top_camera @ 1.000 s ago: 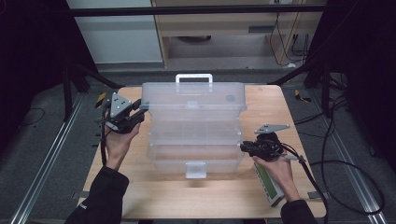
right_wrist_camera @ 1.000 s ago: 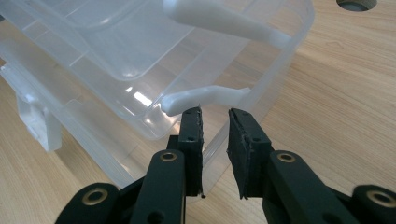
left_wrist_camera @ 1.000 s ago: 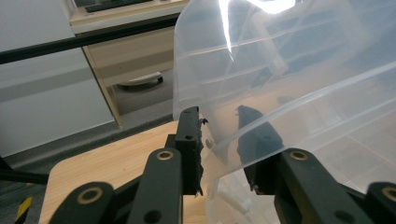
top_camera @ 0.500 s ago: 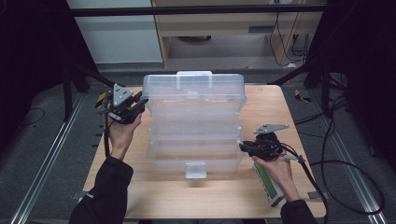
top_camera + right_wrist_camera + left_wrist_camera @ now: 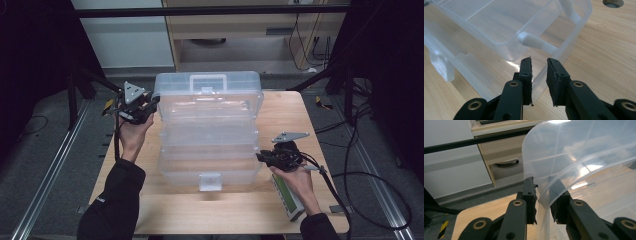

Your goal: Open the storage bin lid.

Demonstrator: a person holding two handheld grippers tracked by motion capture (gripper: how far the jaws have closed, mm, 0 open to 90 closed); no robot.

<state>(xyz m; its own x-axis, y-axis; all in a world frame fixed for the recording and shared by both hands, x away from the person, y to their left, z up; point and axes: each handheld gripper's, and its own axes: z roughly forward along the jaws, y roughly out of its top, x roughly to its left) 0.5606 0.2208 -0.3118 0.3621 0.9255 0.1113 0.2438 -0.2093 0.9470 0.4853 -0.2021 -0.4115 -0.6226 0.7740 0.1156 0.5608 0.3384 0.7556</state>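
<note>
A light wooden table is carrying a big clear plastic organizer box at its middle, reaching from the far edge almost to the near one. The box is standing open in stepped tiers, its transparent lid raised at the far side with a white carry handle on top and a white latch hanging at the near front wall. The trays are looking bare, the wood grain showing straight through their clear floors. In the right gripper view a white hinge arm is crossing the tray's corner. The left gripper is gripping the lid's far-left corner, its jaws clenched on the thin curved wall. The right gripper is sitting at the box's near-right corner, its jaws straddling the lower tray's rim with a narrow gap; whether they are pressing on it cannot be told. A green-and-white device is lying on the table just under the right hand.
</note>
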